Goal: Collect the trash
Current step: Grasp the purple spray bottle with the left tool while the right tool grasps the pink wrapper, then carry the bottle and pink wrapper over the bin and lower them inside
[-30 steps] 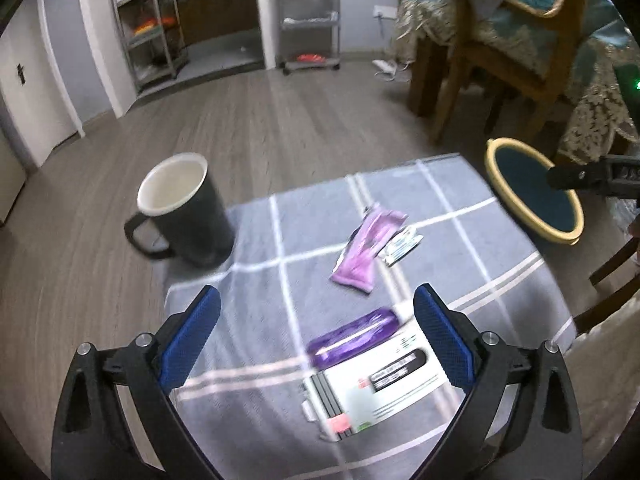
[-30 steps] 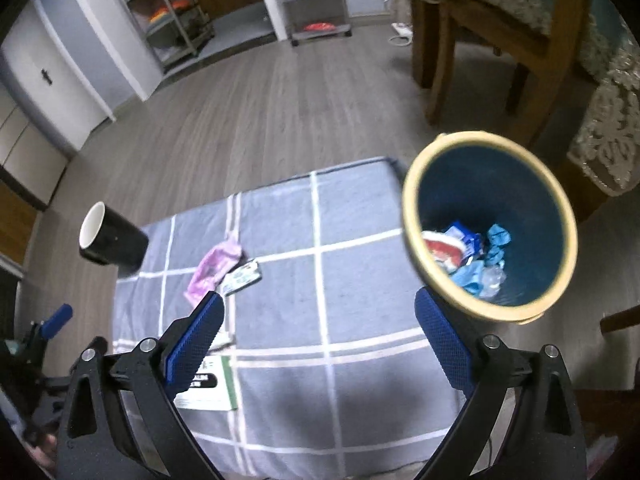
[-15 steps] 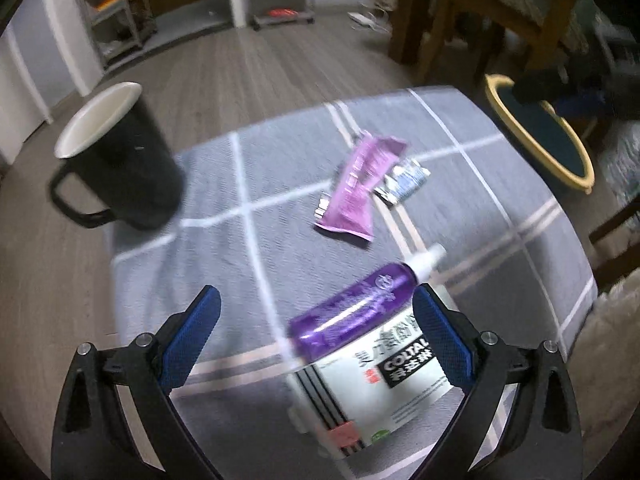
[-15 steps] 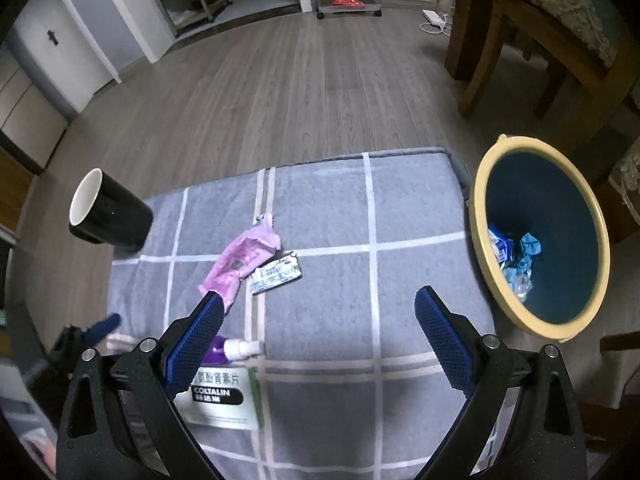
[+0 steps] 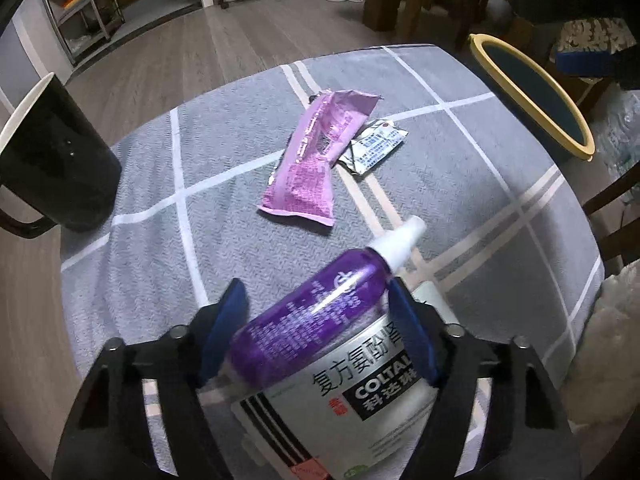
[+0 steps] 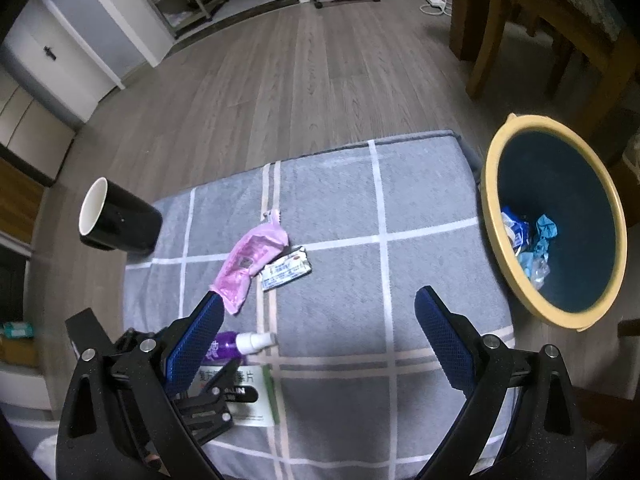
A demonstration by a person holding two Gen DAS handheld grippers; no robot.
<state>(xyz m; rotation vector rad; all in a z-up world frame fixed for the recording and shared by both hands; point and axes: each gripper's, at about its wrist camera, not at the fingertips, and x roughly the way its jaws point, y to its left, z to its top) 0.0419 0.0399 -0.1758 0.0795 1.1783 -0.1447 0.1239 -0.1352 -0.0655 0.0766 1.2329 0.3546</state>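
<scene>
Left gripper (image 5: pixel 316 320) closing round bottle (image 5: pixel 308 316), right gripper (image 6: pixel 316 328) idle and wide open.

Nearest the bottle: left jaws had just been narrowing with the purple bottle between them, lying partly on the white box (image 5: pixel 360 404); pad contact couldn't be confirmed, left pad looked just clear. Judgement: squeeze across the body, not the white nozzle, and lift without dragging the box, which may not be trash. Beyond the bottle lay the pink wrapper (image 5: pixel 316 160), touching the small sachet (image 5: pixel 376 144); mug (image 5: pixel 48 160) far left of the bottle, bin (image 6: pixel 556 220) far right, off the grey cloth (image 5: pixel 460 160), scraps already inside. Hidden: box's near end cut off by the gripper, bottle blurred, label unreadable.
</scene>
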